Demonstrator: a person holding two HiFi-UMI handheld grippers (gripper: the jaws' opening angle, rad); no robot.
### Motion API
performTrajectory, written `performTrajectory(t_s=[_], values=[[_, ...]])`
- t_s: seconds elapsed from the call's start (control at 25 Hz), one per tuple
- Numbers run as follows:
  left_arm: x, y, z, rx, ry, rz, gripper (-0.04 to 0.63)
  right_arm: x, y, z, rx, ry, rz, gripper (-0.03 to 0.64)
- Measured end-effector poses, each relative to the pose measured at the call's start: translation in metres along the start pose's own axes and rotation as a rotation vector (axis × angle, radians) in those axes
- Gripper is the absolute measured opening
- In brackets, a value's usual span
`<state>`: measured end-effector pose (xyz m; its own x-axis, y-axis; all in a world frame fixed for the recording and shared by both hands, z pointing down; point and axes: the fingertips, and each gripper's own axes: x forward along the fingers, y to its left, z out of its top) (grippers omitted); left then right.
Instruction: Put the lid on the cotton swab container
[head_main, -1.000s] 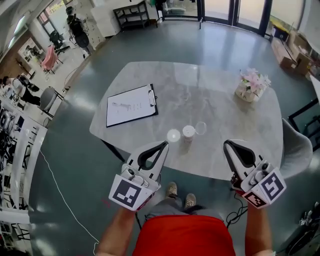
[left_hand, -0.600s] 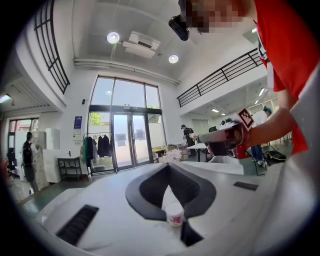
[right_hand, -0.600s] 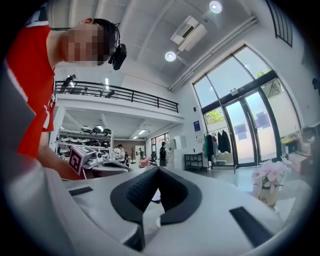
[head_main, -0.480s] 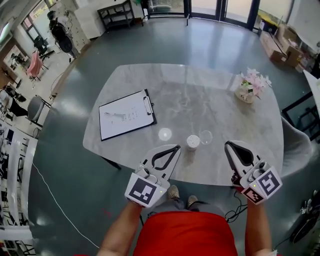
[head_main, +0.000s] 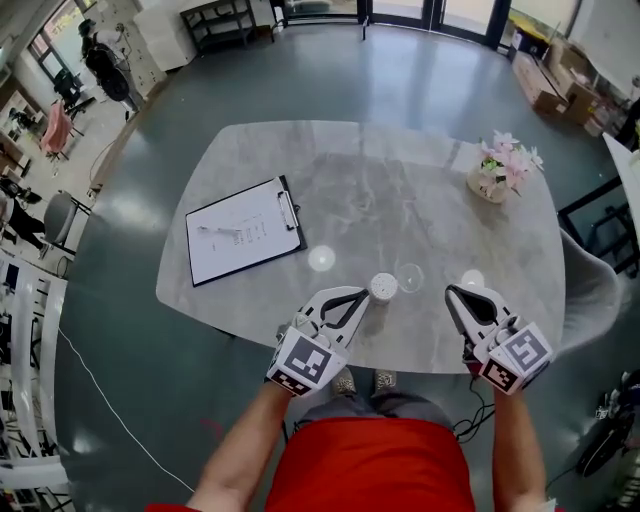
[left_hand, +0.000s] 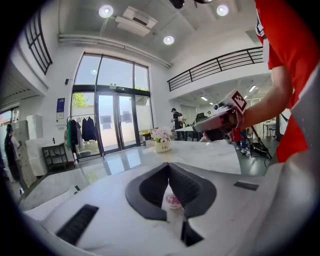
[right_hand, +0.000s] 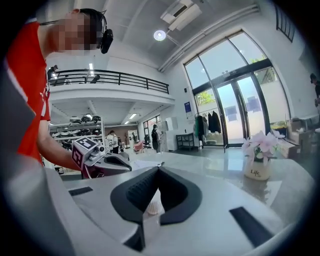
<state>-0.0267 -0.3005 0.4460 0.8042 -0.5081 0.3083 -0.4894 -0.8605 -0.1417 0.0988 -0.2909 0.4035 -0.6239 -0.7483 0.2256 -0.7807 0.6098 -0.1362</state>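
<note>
While both tools (head_main: 362, 294) (head_main: 451, 291) sit closed, seemingly empty

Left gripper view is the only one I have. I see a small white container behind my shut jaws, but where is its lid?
Observer: The clear lid lies flat on the table, just right of the cotton swab container, not on it.
Operator: Does the right gripper hold anything?
Observer: No. The right gripper is shut and empty, with its tips right of the lid.
Operator: What lies at the table's left side?
Observer: A clipboard with paper, well apart from the container.
</note>
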Motion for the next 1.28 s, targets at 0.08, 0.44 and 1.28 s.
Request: performTrajectory(t_s=[0.08,0.44,1.28], values=[[0.008,-0.003,-0.012,-0.015,0.034,-0.019,0.018,0.003,-0.007,-0.014,0.006,0.046,0.02,0.008],[0.044,-0.012,-0.072,-0.041,0.22,-0.109,0.222,0.022,-0.029,-0.063,-0.003,0.197,0.153,0.107],[0.08,-0.02,-0.108,0.03,0.335,-0.24,0.267,0.075,-0.001,-0.092,-0.306,0.361,0.491,0.221]])
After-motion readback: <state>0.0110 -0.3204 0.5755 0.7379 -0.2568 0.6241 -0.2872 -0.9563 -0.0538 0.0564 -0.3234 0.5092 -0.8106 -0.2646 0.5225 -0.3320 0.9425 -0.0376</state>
